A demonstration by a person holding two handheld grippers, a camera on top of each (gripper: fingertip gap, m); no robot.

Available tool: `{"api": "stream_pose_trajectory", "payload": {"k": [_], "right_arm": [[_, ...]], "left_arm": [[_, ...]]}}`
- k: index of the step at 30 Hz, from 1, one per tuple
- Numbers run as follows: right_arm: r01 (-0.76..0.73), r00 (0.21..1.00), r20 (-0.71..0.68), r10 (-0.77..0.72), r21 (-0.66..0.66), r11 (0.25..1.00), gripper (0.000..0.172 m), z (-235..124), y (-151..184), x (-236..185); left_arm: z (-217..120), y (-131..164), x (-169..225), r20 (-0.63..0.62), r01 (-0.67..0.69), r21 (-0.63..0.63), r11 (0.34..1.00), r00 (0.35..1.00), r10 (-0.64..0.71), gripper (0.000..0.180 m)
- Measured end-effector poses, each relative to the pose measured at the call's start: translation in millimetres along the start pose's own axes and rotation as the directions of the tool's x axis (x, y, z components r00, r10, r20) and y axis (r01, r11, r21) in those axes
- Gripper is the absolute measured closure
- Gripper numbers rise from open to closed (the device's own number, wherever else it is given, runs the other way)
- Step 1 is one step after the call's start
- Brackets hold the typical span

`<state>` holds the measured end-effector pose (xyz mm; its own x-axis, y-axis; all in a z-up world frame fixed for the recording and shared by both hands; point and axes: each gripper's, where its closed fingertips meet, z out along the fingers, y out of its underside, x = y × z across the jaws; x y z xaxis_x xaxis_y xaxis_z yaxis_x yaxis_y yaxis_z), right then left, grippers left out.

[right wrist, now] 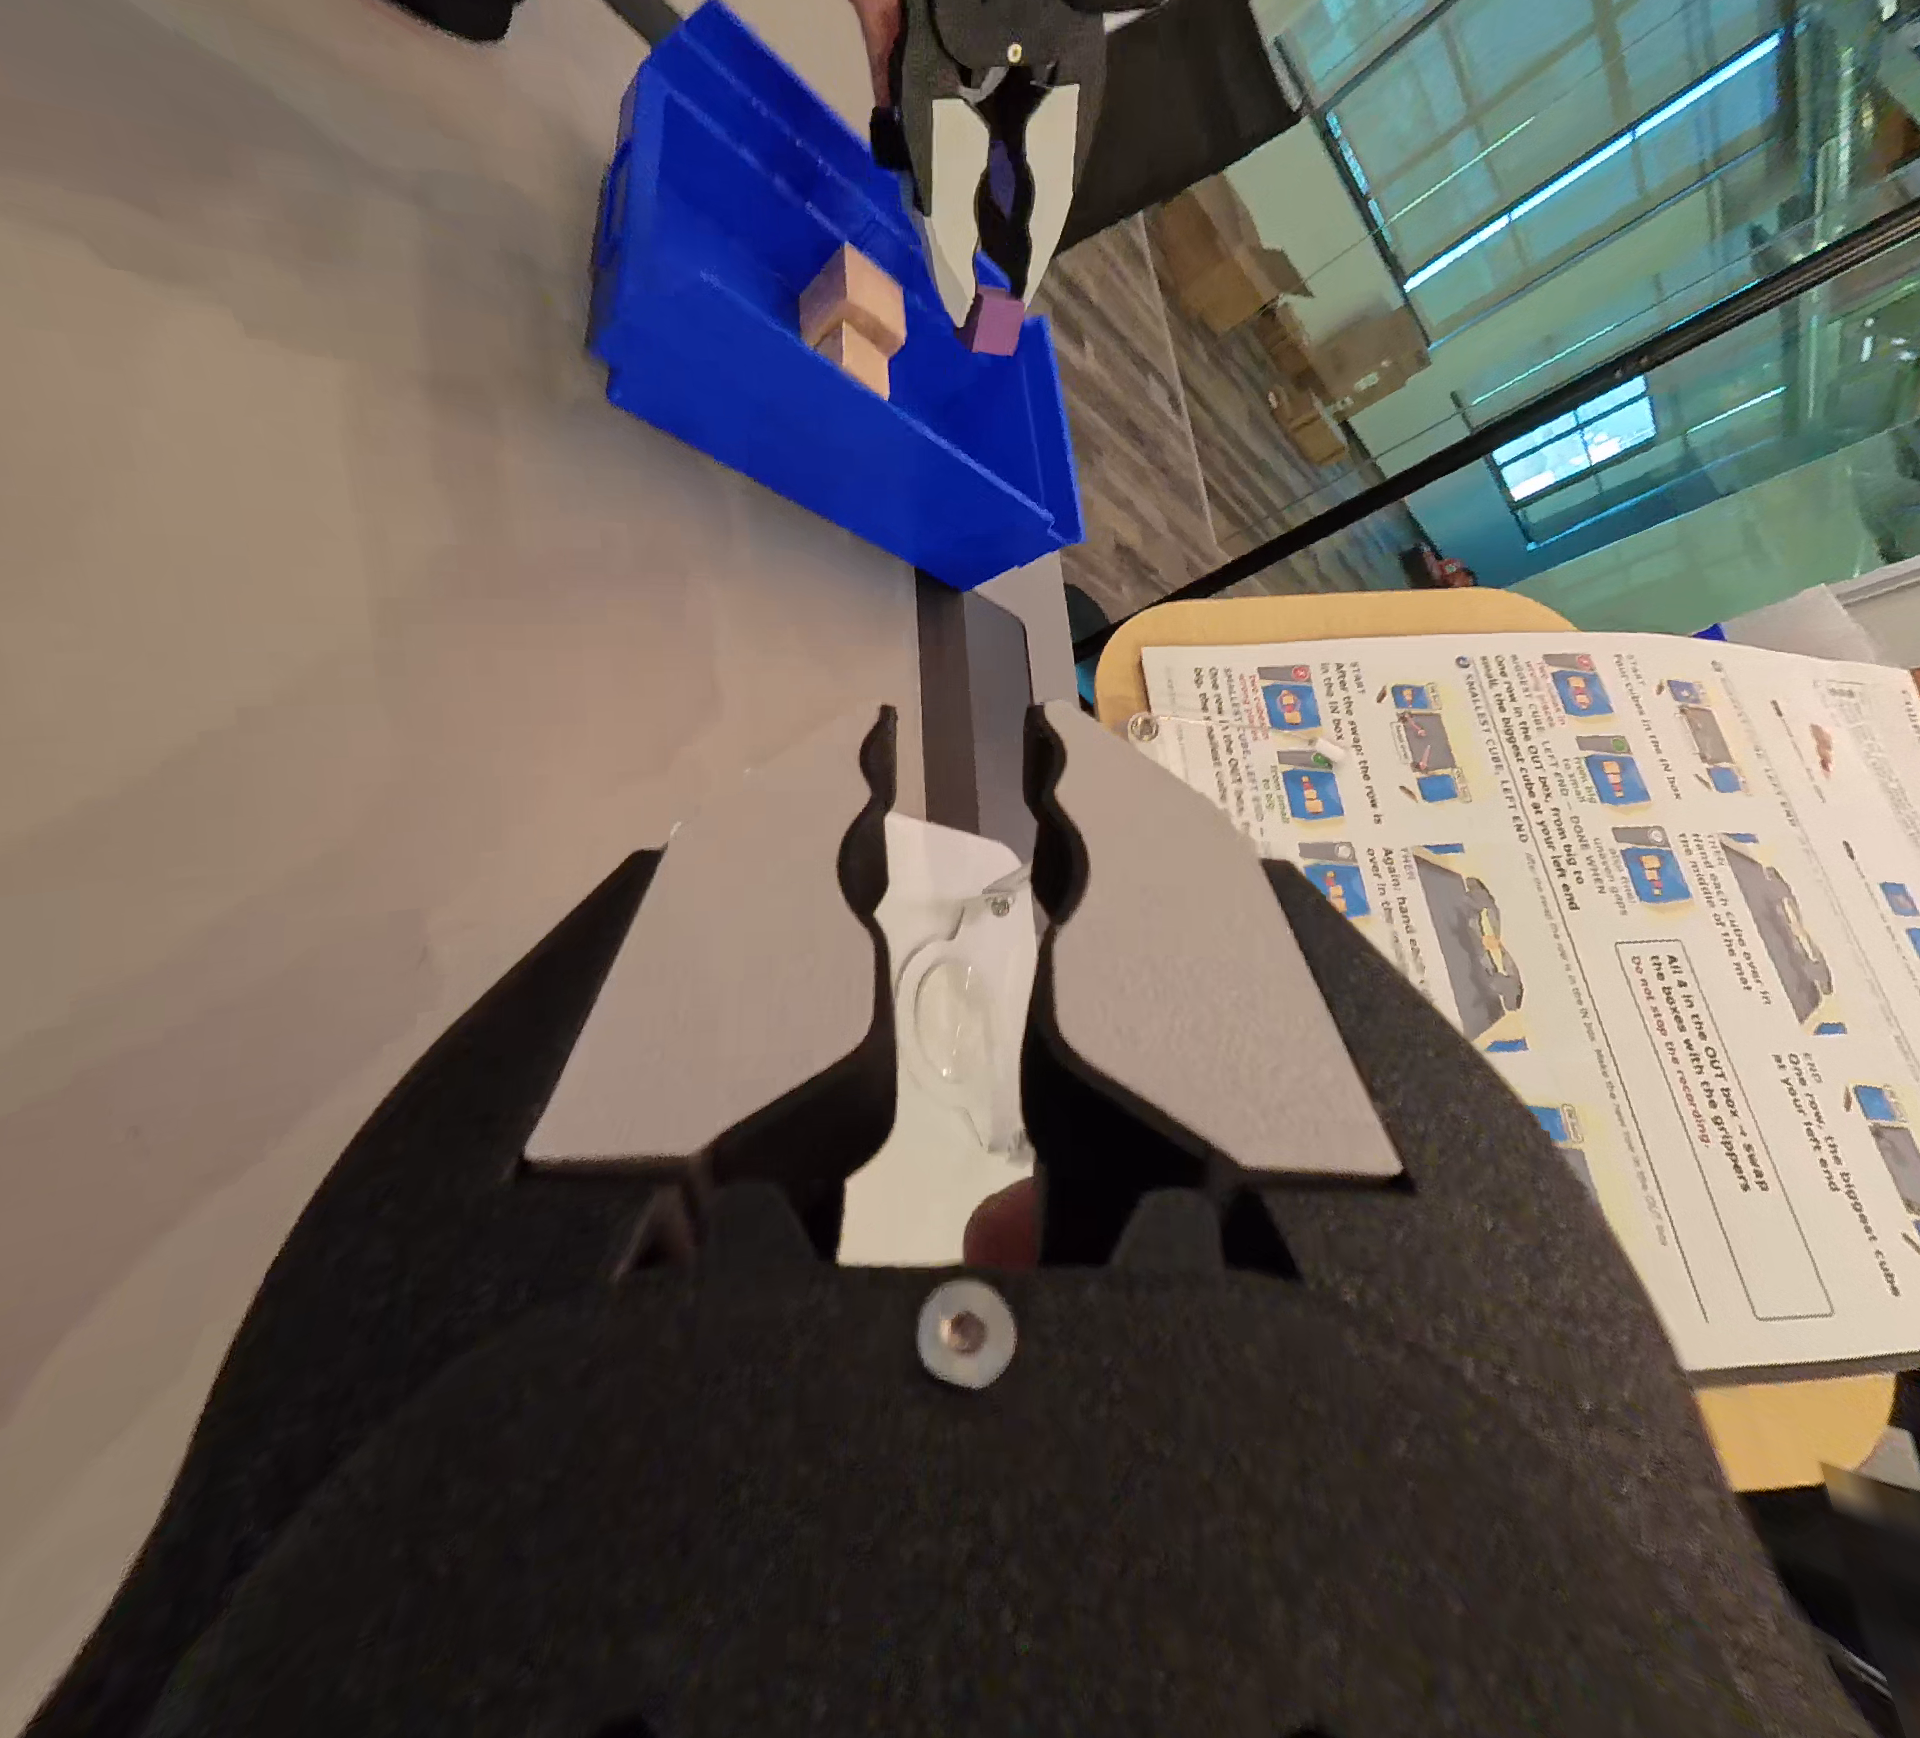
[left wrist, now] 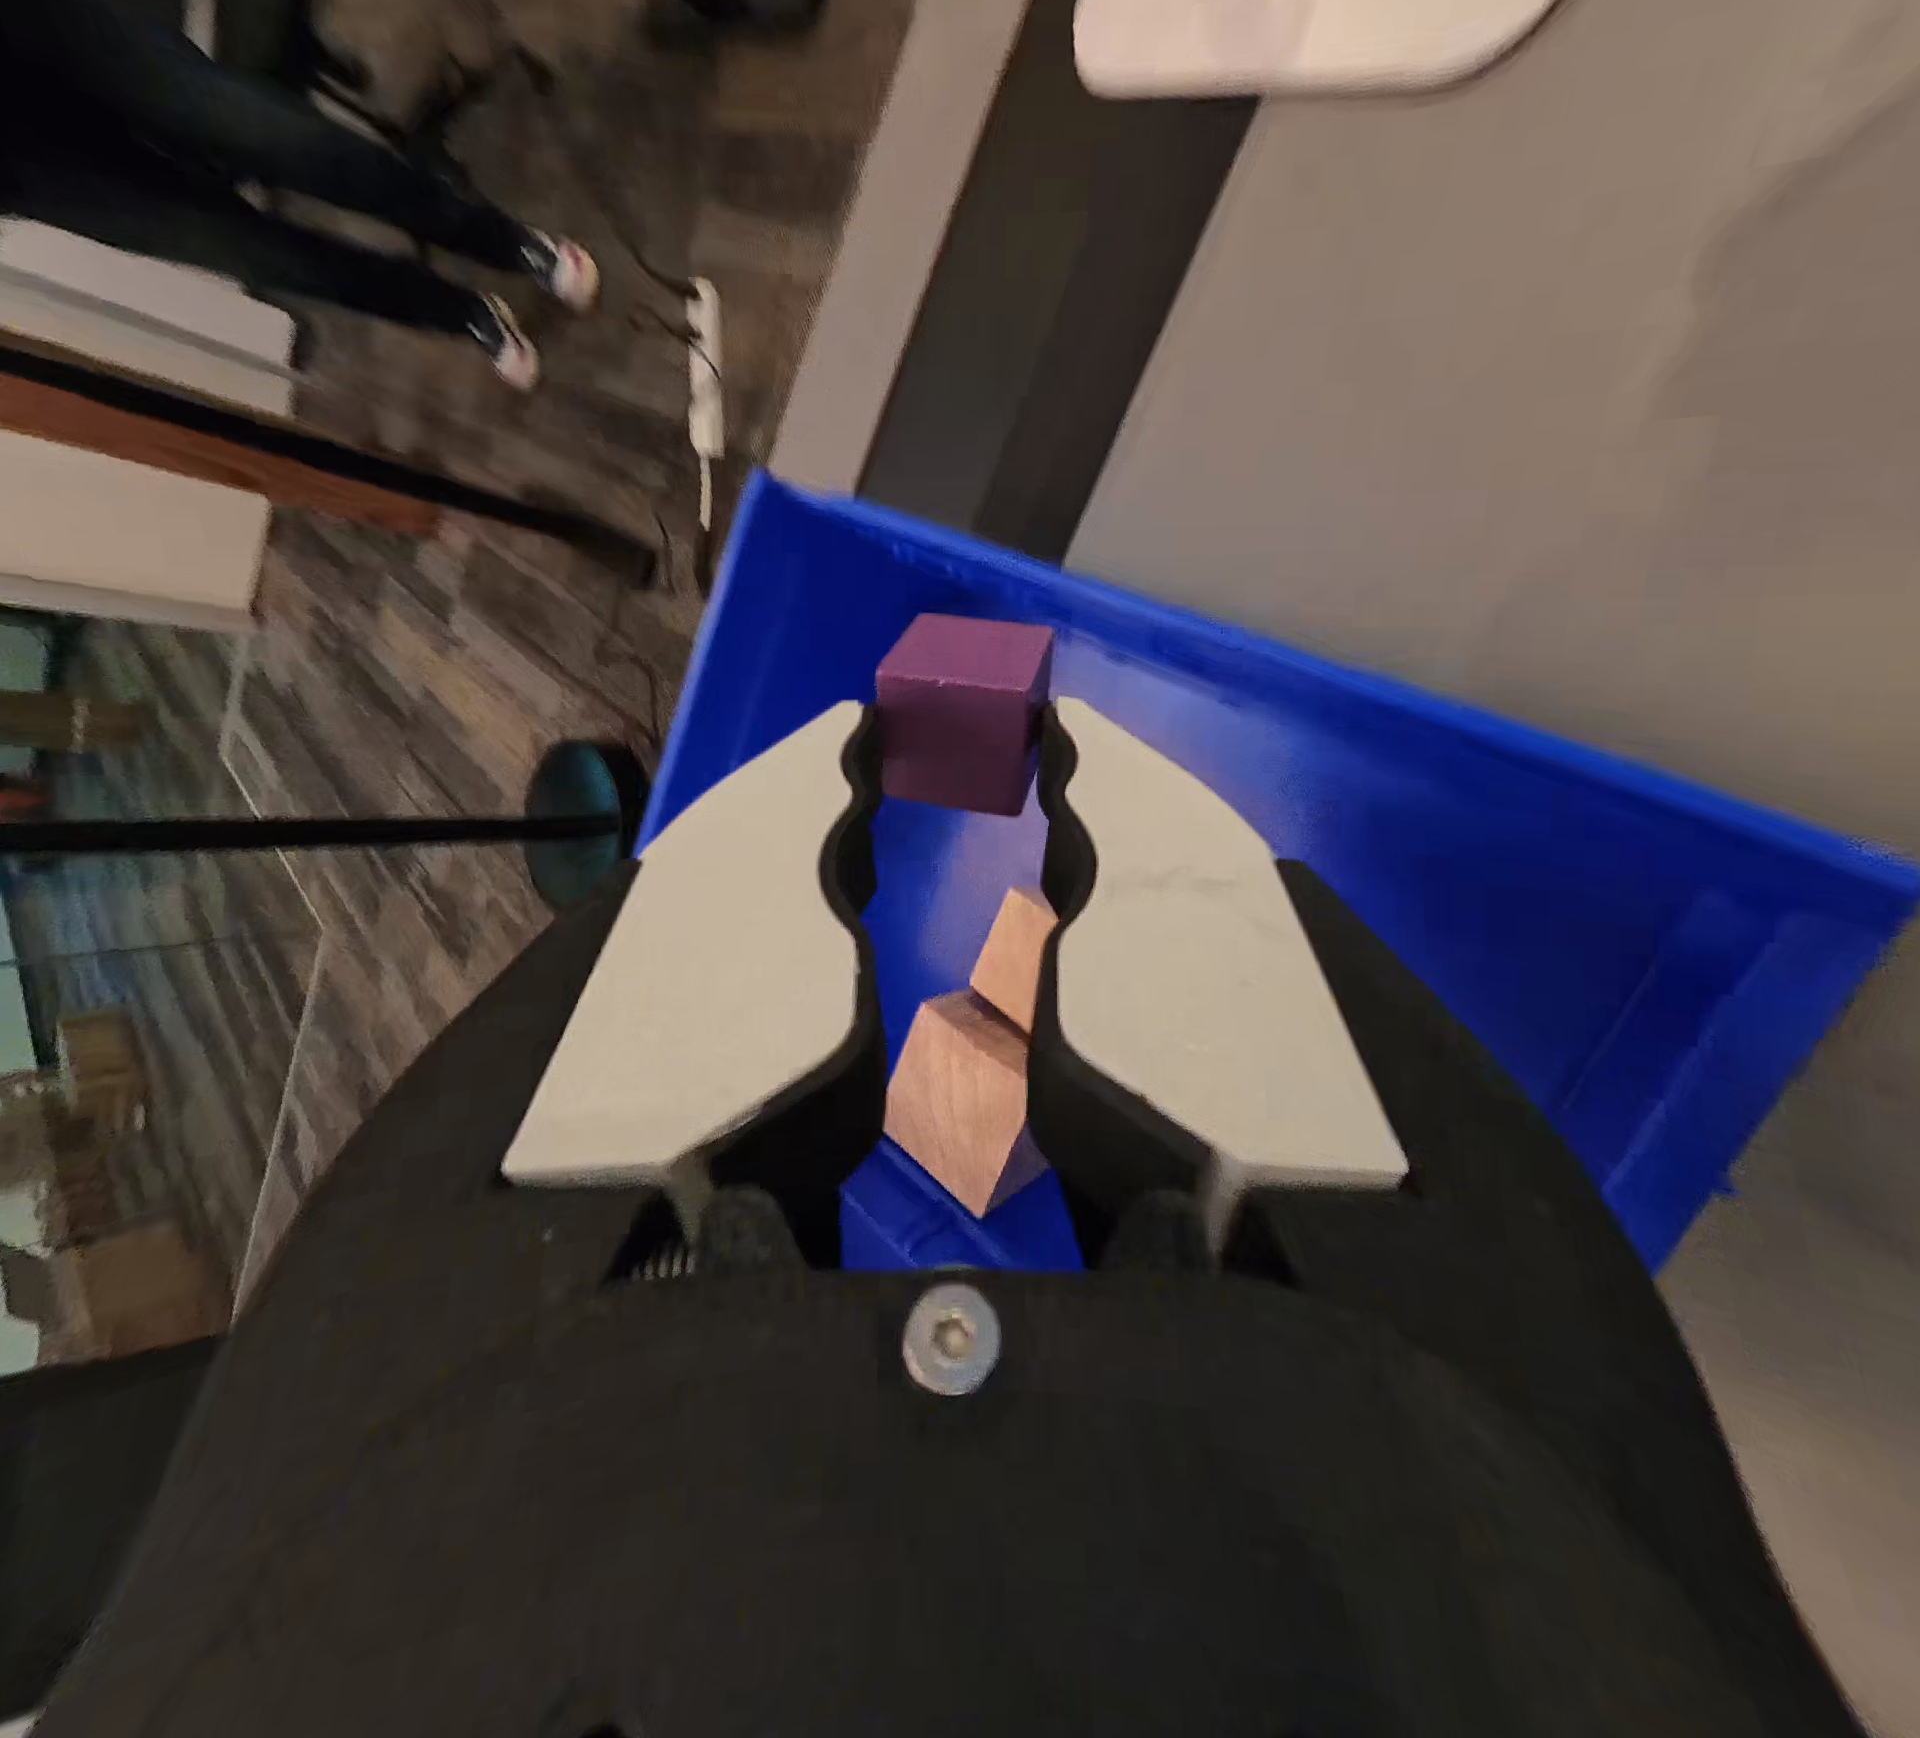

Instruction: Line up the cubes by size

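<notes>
From the left wrist view, the left gripper (left wrist: pixel 961 732) is clamped on a small purple cube (left wrist: pixel 961 717), its wavy black pads (left wrist: pixel 1058 753) pressing the two opposite flat sides. The cube hangs above the floor of the blue bin (left wrist: pixel 1351 815), close to the bin's far wall. It looks like painted wood with crisp edges: I would judge it light, stiff and not fragile, though the smooth paint could let it slip, so flat opposite faces are the right place to hold it. Nearer the camera in the bin lie two bare wooden cubes (left wrist: pixel 966 1096), pale and matte, touching each other and standing askew.

From the right wrist view, the right gripper (right wrist: pixel 961 753) has its jaws a little apart with nothing between them, over the grey table (right wrist: pixel 364 649) just this side of the bin. Beyond, the left gripper holds the purple cube low over the bin's end, beside the wooden cubes. The bin is glossy hard plastic. Right of the bin lies a printed sheet (right wrist: pixel 1558 961) on a tan board.
</notes>
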<state>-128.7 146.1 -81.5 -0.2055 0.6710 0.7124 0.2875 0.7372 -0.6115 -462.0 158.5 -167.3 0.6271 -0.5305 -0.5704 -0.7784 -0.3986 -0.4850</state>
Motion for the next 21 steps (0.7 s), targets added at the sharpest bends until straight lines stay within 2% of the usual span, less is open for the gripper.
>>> {"api": "stream_pose_trajectory", "payload": {"k": [4, 7, 10, 14, 21], "right_arm": [[-0.027, 0.999, -0.036, 0.031, 0.115, 0.993, 0.145, 0.3, -21.4, 4.7], [-0.05, 0.996, -0.064, 0.064, 0.201, 0.978, 0.144, -0.2, -36.7, 8.5], [-0.062, 0.993, -0.077, 0.085, 0.264, 0.963, 0.142, -0.8, -47.8, 9.4], [-0.077, 0.99, -0.084, 0.11, 0.324, 0.943, 0.14, -4.4, -57.5, 11.2], [-0.078, 0.986, -0.104, 0.128, 0.389, 0.918, 0.138, -12.1, -63.0, 17.3]], "left_arm": [[-45.7, -71.1, 12.4, 0.051, -0.01, 0.269, 0.963, 0.999, -0.003, 0.152], [-76.1, -130.9, 36.0, 0.059, -0.048, 0.459, 0.887, 0.998, 0.024, 0.153], [-98.1, -182.4, 64.6, 0.071, -0.103, 0.59, 0.801, 0.995, 0.076, 0.153], [-113.5, -234.7, 101.2, 0.049, -0.138, 0.706, 0.695, 0.988, 0.147, 0.153], [-118.9, -282.7, 138.1, 0.037, -0.16, 0.795, 0.585, 0.976, 0.216, 0.153]]}}
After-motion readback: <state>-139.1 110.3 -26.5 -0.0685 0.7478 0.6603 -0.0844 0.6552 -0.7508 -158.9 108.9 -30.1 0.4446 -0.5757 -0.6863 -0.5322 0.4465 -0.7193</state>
